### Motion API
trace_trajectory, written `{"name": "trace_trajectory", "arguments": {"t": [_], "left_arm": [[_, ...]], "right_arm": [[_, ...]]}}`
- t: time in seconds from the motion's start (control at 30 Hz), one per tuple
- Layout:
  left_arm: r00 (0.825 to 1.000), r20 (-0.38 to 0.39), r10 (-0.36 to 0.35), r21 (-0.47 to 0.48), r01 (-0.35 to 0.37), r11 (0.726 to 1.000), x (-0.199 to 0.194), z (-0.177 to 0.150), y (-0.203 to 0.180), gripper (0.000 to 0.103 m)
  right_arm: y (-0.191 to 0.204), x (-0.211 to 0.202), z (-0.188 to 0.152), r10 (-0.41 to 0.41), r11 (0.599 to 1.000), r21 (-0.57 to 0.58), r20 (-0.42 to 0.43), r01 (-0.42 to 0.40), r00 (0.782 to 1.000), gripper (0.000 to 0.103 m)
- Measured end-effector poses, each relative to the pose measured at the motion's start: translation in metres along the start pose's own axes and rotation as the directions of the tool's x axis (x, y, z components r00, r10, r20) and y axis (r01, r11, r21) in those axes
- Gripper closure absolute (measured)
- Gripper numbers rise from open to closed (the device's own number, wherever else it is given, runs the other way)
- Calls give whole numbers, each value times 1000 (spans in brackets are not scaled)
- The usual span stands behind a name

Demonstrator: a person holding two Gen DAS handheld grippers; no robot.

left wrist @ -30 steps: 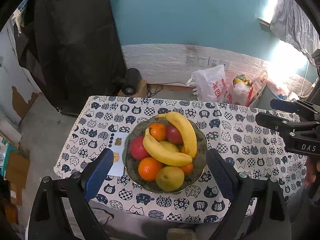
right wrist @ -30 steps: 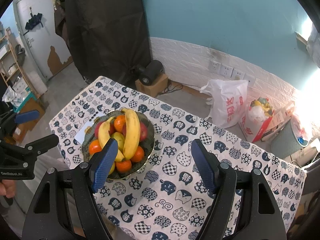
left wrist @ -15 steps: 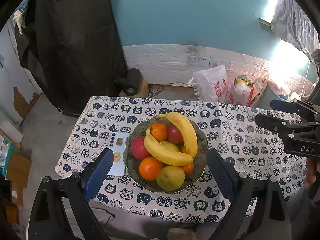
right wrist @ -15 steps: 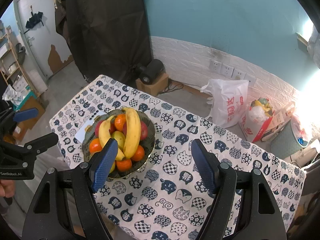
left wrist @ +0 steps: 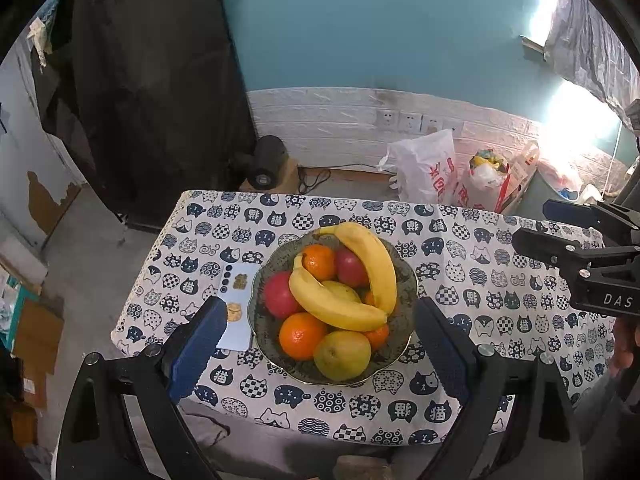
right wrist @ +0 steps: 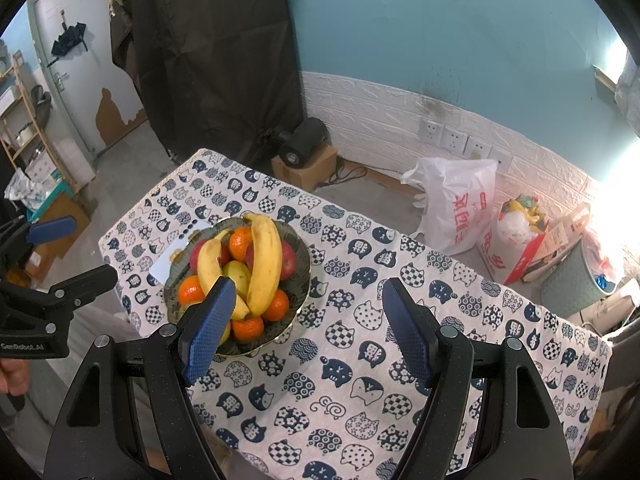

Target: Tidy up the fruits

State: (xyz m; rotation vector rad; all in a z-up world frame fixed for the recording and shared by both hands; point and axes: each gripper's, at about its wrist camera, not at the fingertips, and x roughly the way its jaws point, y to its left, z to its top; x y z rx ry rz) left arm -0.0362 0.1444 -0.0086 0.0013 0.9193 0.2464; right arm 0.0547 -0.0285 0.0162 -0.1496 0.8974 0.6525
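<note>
Yellow bananas (left wrist: 362,280), oranges and apples fill the bowl (left wrist: 404,344); both grippers (left wrist: 320,344) (right wrist: 308,328) hover empty, fingers apart: either sorted or awaiting sorting.

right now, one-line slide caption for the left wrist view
Open left gripper hovers over a bowl of bananas, oranges and apples on a cat-print cloth.

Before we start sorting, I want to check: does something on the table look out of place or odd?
Yes: a pale blue phone lies on the cat-print tablecloth, its edge tucked under the green patterned bowl of fruit. No fruit has spilled.
</note>
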Motion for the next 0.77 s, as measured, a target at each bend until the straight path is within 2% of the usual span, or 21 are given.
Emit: {"name": "trace_trajectory", "arguments": {"t": [0.77], "left_arm": [[1000, -14, -3, -11, 3, 1000, 1, -1, 1, 8]], "right_arm": [[1, -1, 0, -2, 1000, 0, -2, 2, 1000, 28]]}}
